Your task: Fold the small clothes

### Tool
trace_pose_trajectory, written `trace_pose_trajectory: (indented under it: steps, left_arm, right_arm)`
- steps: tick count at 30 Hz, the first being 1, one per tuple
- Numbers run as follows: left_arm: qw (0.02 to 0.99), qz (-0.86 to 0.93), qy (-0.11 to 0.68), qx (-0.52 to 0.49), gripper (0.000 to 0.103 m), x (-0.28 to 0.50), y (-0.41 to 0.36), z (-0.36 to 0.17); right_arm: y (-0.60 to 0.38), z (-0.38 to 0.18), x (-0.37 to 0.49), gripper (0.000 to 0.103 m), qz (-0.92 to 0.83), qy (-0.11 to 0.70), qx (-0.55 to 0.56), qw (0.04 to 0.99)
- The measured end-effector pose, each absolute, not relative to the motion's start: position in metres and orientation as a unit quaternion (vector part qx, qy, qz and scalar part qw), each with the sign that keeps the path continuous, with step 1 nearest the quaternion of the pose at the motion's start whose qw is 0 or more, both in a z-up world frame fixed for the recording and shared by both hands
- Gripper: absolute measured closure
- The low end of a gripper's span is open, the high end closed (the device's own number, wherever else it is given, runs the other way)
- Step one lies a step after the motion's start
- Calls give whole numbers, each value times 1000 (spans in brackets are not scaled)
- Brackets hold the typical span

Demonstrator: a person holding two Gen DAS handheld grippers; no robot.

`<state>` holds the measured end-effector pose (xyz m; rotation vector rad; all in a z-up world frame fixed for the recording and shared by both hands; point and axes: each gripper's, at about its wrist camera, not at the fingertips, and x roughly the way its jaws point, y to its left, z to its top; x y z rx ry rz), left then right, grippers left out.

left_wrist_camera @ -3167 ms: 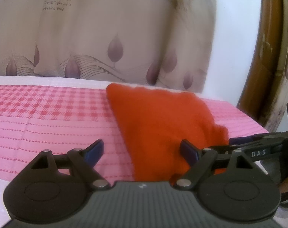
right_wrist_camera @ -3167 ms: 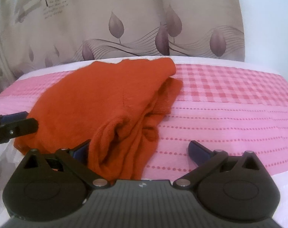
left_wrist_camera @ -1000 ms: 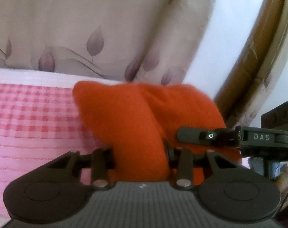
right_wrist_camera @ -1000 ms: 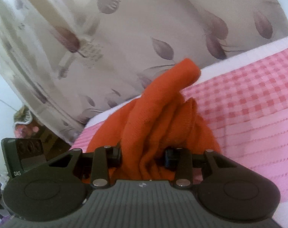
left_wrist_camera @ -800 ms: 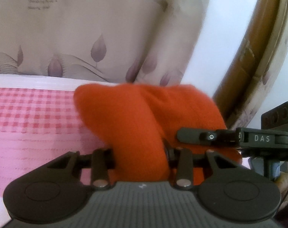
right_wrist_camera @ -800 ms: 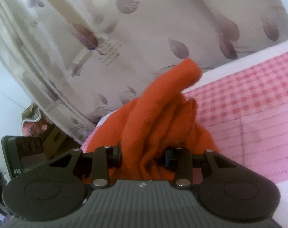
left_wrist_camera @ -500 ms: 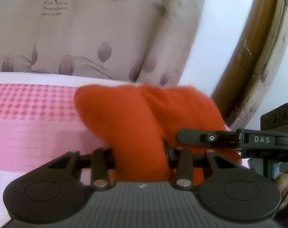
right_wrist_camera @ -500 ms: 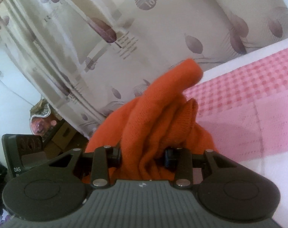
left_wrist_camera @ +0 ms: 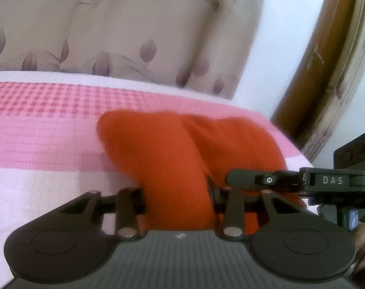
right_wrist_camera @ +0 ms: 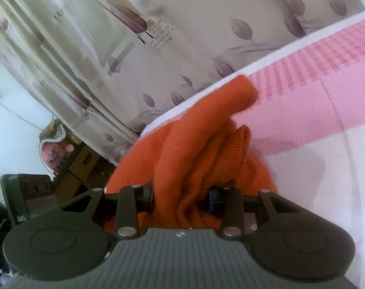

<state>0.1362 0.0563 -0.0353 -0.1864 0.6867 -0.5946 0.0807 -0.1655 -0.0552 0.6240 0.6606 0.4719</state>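
Note:
An orange knit garment (left_wrist_camera: pixel 182 149) is held up over the pink checked bedspread (left_wrist_camera: pixel 42 125). My left gripper (left_wrist_camera: pixel 176 192) is shut on one bunched edge of it. My right gripper (right_wrist_camera: pixel 181 198) is shut on another bunched edge of the orange garment (right_wrist_camera: pixel 206 139), whose folds rise between the fingers. The right gripper's side also shows at the right of the left wrist view (left_wrist_camera: pixel 302 181). The gripped cloth hides the fingertips in both views.
A beige leaf-print curtain (left_wrist_camera: pixel 110 29) hangs behind the bed. A curved wooden frame (left_wrist_camera: pixel 326 55) stands at the right against a white wall. In the right wrist view the curtain (right_wrist_camera: pixel 134 36) fills the back, with boxes and clutter (right_wrist_camera: pixel 69 163) low at left.
Both grippers stay shut on the garment. It has come down lower over the bedspread and toward the near pale band. The right wrist view has tilted, showing more curtain.

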Motion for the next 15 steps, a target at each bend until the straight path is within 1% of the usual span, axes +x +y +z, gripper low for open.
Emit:
trace_pose_trajectory:
  steps: [8,12,15]
  left_arm:
    - [900,-259,343,-74,62,128,48,-64]
    - [906,-242,340,-72,56,125,46,-71]
    - [912,-227,335,-60,47,121,43,-75]
  right_arm:
    - [-164,-86,72,62,199,343,281,874]
    - [-163,-95,67,60,181,347,261,882]
    - [-163,-101,66,56,171,350,248,887]
